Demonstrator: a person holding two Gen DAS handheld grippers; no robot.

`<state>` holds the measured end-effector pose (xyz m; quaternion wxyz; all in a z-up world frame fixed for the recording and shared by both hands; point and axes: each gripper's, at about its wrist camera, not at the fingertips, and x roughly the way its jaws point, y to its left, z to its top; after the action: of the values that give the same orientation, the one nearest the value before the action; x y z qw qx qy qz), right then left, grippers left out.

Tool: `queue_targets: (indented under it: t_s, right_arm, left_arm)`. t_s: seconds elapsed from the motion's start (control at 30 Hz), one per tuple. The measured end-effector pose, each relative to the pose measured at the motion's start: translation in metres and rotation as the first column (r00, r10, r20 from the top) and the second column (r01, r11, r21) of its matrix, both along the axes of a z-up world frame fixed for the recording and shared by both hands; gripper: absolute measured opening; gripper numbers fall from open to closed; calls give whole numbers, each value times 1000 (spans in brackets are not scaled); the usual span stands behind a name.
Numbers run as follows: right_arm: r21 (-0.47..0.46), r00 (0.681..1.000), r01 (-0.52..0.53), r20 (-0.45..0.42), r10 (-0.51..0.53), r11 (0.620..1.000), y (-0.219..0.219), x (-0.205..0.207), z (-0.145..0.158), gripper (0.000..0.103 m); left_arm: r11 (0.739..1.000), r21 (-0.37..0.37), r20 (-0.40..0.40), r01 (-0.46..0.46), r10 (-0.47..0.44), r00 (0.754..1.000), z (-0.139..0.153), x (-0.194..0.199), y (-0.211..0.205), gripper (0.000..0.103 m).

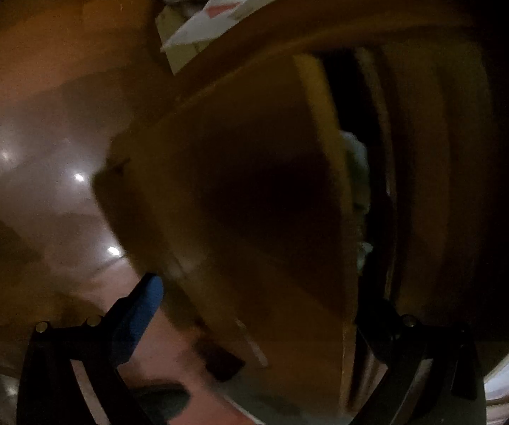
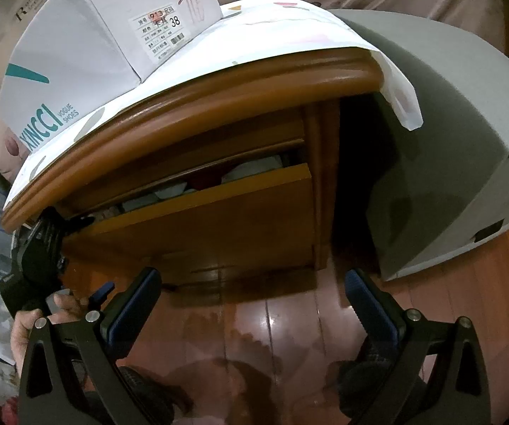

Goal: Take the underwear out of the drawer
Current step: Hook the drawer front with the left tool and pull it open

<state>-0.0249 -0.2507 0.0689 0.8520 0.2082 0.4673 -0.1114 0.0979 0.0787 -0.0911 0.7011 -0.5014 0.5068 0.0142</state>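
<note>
Here the drawer [image 2: 201,219] stands partly open, long front edge across the nightstand, both grippers' jaws spread wide, empty.

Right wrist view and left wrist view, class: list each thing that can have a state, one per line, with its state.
Drawer: partly pulled out.
Folded clothes: inside the drawer.
Shoe box: closed, on the nightstand top.
Right gripper: jaws open, empty.
Left gripper: jaws open, astride the drawer's front panel.
</note>
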Motion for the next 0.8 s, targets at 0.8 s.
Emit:
queue_targets:
  t_s: [0.8]
  right_arm:
    - [-50,999,35,2,-35,998,-3,-6,11,102]
  left_arm:
    - [929,253,-144,270,-240,960,30,-72,15,103]
